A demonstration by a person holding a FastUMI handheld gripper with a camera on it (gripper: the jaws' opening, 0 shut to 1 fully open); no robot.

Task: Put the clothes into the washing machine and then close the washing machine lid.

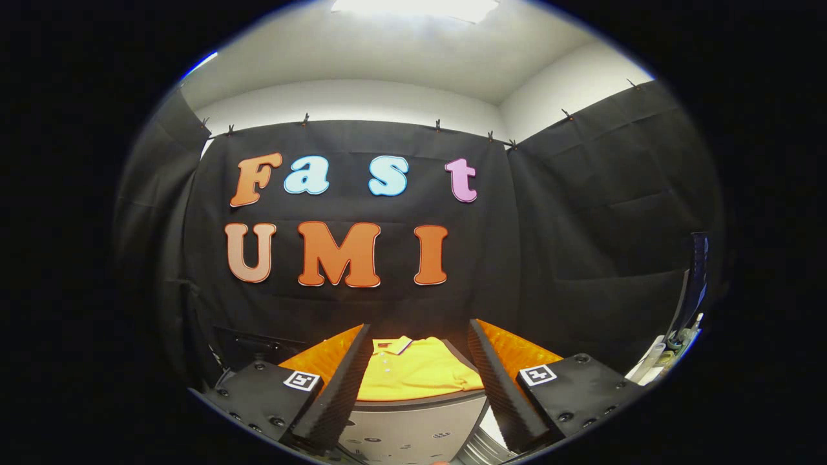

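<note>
The claw [418, 387] is held wide open, with nothing between its two fingers [336, 394]. It is raised and looks forward over the scene, so the step in hand is judged to be the approach to the garment, which is not yet touched.

To do this step well, the claw should be lowered and brought forward until the fingers stand on both sides of a raised fold of the cloth, and only then closed. A fold near the collar or the middle of the shirt is advised, because a flat thin edge can slip out. The cloth is soft and loose, so a deep bite is better than a pinch at the fingertips, and the lift should be slow so that hanging parts do not catch on the edge of the surface.

Just ahead of the fingers and in the gap between them, a yellow shirt [420, 371] is seen. It lies flat on a grey worktop [413, 408], whose light front panel [413, 429] is seen below the fingers. The collar of the shirt is turned toward the left finger. Beside the right finger, low down, a round ribbed metal part [481, 449] is partly seen; it may belong to the washing machine, but this cannot be told with certainty. Beyond the shirt, the black cloth wall [581, 213] of the booth is hung.
</note>
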